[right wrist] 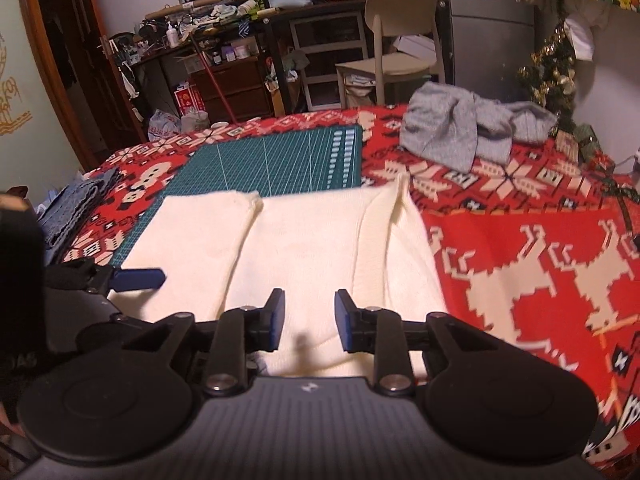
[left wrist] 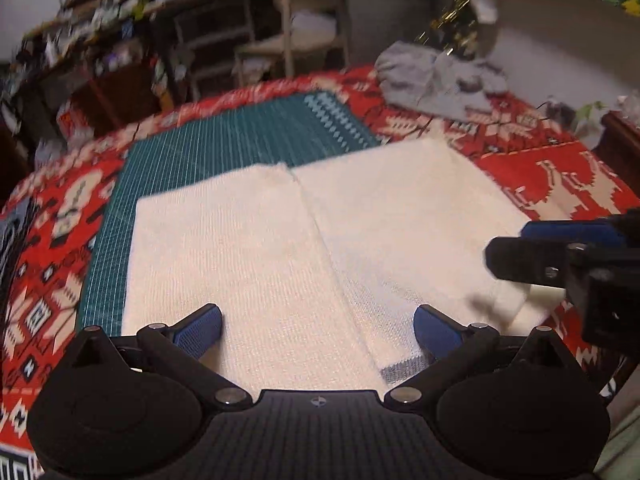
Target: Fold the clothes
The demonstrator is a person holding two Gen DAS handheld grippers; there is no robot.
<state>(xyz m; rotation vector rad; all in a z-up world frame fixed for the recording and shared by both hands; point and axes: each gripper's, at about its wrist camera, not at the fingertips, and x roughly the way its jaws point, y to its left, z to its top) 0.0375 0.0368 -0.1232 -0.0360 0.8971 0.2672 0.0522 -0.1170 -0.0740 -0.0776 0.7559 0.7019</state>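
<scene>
Our left gripper (left wrist: 318, 326) gapes wide, right gripper (right wrist: 310, 320) half-open, both empty above the cream garment (left wrist: 280, 248); we should pinch its six-o'clock hem evenly.

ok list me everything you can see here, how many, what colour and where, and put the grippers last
cream garment: one, cream white, spread flat partly on the mat, nearest the grippers
grey garment: one, grey, crumpled at the far right of the tablecloth
cutting mat: one, teal with grid lines, under the cream garment's far part
tablecloth: one, red with cream patterns, covering the table
folded cloth: one pile, blue-grey, left edge of the table
chair: one, beige, behind the table
left gripper: open, over the cream garment
right gripper: open, over the cream garment's near edge
</scene>
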